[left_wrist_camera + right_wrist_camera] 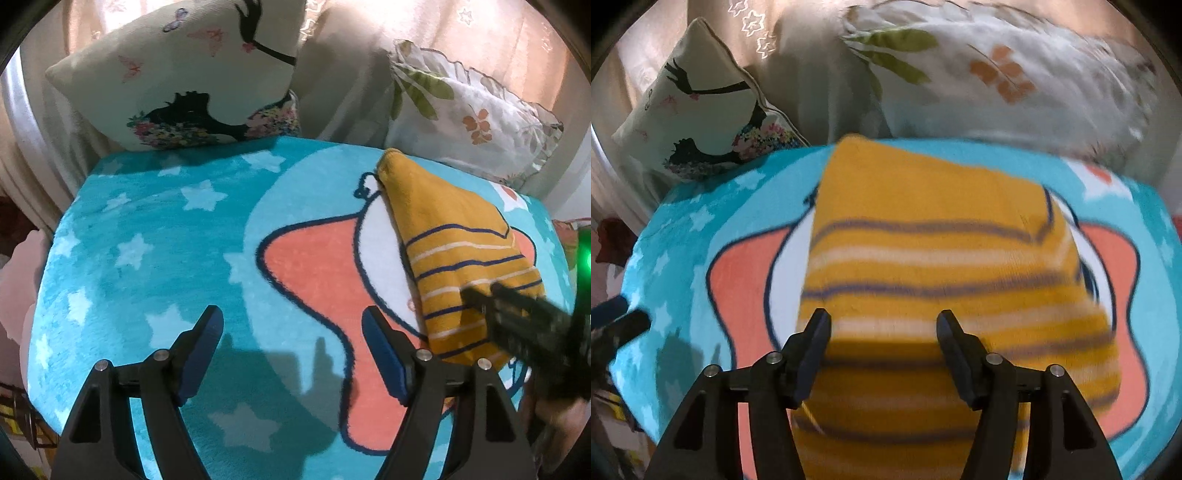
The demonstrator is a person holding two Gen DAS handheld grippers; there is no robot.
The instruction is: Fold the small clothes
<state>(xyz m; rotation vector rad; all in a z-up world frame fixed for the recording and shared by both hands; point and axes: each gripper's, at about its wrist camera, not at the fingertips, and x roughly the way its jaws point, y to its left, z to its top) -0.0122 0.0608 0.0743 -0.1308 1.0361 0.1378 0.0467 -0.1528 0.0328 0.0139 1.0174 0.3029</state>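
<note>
A mustard-yellow garment with navy and white stripes (454, 251) lies folded on a turquoise cartoon rug (155, 229). It fills the centre of the right wrist view (931, 258). My left gripper (293, 325) is open and empty above the rug, to the left of the garment. My right gripper (882, 325) is open, its fingers spread just above the garment's near striped part. In the left wrist view the right gripper (491, 291) appears blurred over the garment's right edge.
A white cushion with a black silhouette print (184, 81) leans at the back left. A floral pillow (469, 110) lies at the back right. Beige curtains hang behind. The rug (683, 258) ends at the left and front.
</note>
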